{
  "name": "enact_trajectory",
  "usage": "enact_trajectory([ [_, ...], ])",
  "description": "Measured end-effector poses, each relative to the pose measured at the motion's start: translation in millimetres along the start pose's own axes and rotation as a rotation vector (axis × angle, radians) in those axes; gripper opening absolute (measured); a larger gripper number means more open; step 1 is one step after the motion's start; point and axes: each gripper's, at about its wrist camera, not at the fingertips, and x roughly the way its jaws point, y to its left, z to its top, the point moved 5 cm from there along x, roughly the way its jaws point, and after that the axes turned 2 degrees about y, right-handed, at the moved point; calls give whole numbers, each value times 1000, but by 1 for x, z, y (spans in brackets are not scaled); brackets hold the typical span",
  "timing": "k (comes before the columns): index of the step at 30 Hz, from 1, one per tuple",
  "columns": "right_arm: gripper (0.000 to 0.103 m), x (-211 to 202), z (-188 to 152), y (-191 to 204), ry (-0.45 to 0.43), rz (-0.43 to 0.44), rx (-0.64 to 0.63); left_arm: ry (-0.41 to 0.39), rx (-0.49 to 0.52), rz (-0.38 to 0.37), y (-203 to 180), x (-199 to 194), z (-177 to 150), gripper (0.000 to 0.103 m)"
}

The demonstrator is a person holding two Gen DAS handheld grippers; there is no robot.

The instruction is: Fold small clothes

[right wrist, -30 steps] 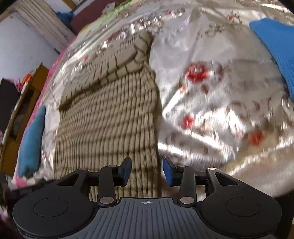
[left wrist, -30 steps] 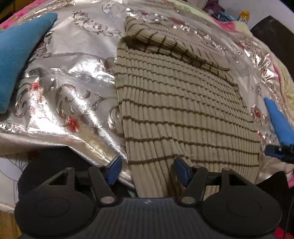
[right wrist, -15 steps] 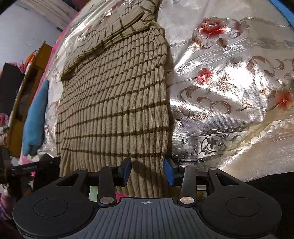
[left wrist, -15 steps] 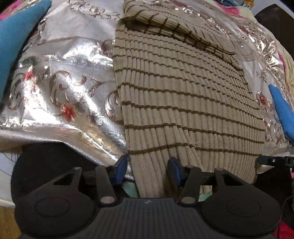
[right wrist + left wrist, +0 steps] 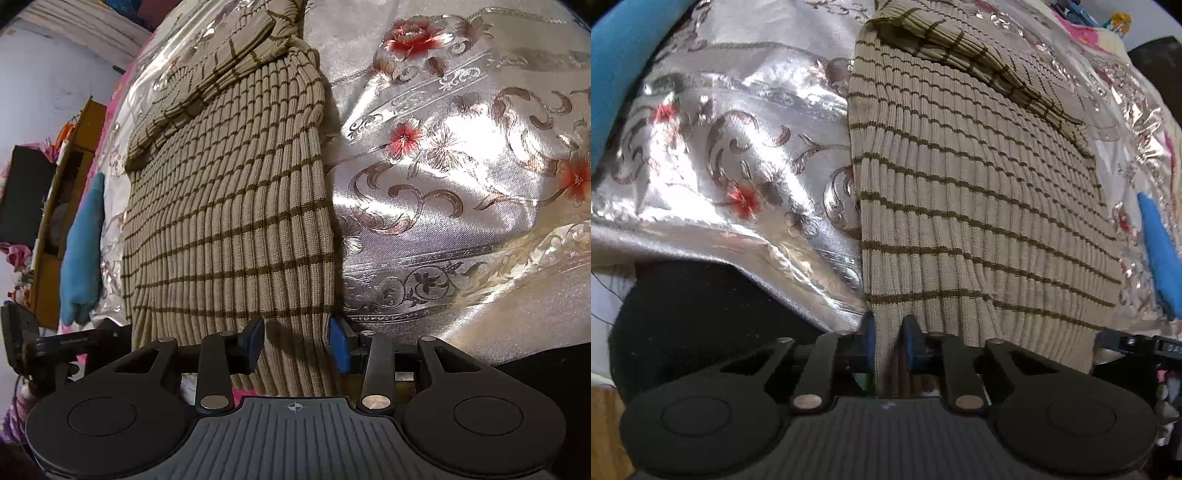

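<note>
So the ribbed beige sweater (image 5: 960,206) with thin brown stripes fills frame centre on shiny silver floral cloth (image 5: 731,147). Left gripper (image 5: 888,345) pinches its hem corner tight; right gripper (image 5: 297,341) gapes wide around the opposite corner.

Left gripper (image 5: 889,343) jaws nearly closed, pinching fabric; right gripper (image 5: 297,345) jaws spread wide.
</note>
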Motion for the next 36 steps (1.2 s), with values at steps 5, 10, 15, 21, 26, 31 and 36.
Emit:
enact_trajectory([
  [5, 15, -3, 0, -3, -16, 112, 79, -19, -67, -93, 7, -5, -1, 14],
  [10, 13, -24, 8, 2, -128, 349, 174, -90, -254, -350, 20, -21, 8, 14],
  [15, 11, -38, 39, 16, -229, 455, 200, -180, -311, -510, 18, -36, 38, 14],
  [21, 6, -53, 111, 37, -380, 518, 203, -300, -292, -598, 13, -54, 103, 14],
  [26, 7, -50, 170, 56, -427, 474, 144, -380, -274, -632, 8, -54, 155, 12],
  [31, 11, -33, 137, 86, -271, 200, -194, -344, -259, -625, 15, -43, 151, 12],
  [36, 16, -13, 86, 85, -117, 50, -376, -256, -273, -585, 28, -22, 113, 12],
])
